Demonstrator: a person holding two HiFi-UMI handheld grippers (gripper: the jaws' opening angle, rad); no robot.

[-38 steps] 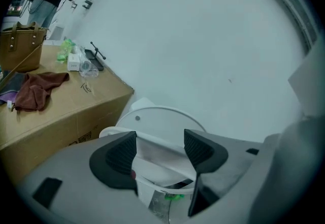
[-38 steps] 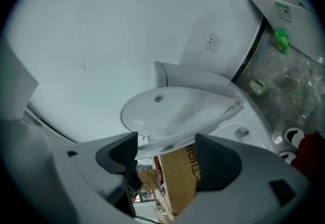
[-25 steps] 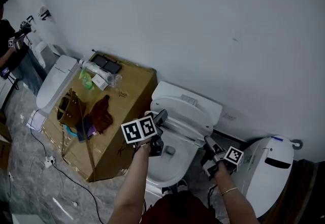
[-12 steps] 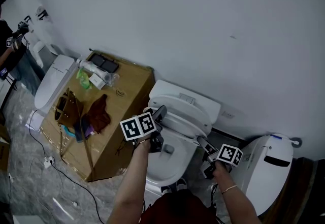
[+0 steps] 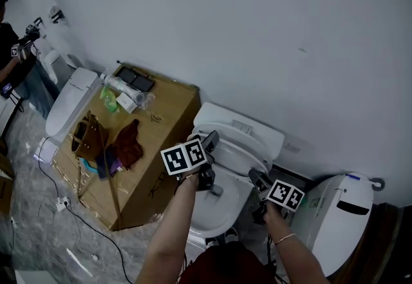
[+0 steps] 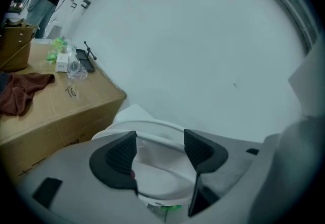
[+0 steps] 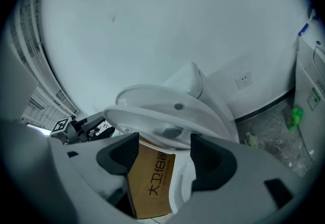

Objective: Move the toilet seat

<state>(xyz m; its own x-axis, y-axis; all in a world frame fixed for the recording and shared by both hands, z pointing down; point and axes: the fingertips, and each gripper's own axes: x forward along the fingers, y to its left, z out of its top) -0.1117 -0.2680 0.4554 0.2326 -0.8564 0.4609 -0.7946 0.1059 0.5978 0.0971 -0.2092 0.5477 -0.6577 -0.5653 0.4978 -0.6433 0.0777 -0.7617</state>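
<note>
Plain white wall (image 5: 257, 31) backs a row of fixtures on a grey marbled floor (image 5: 26, 225); the toilet (image 5: 241, 127) in hand stands against it, between a large cardboard box (image 5: 161, 115) and a white lidded unit (image 5: 341, 212).

Over the last second both grippers have travelled up and toward the wall, the right one more than the left; the toilet seat (image 5: 238, 157) has come up with them. It now stands tilted, clear of the bowl (image 5: 215, 208) at the front and hinged at the cistern end; the right gripper view looks at its underside from below. I judge the lift to be under way, with the seat not yet upright.

Left gripper (image 6: 160, 141): jaws spread wide, the seat's white edge between them, not clamped; it sits at the seat's left side. Right gripper (image 7: 163, 148): jaws likewise released and apart, their tips just under the seat's rim, which seems to ride on them; through the gap show the box and the bowl rim. Neither pinches the seat, so it could slip back down if the support eases.

On the box lie a brown bag (image 5: 87, 138), a dark red cloth (image 5: 129, 144) and some bottles; beyond it stands another toilet (image 5: 67, 105), and a person (image 5: 13, 57) is at the far left edge.
</note>
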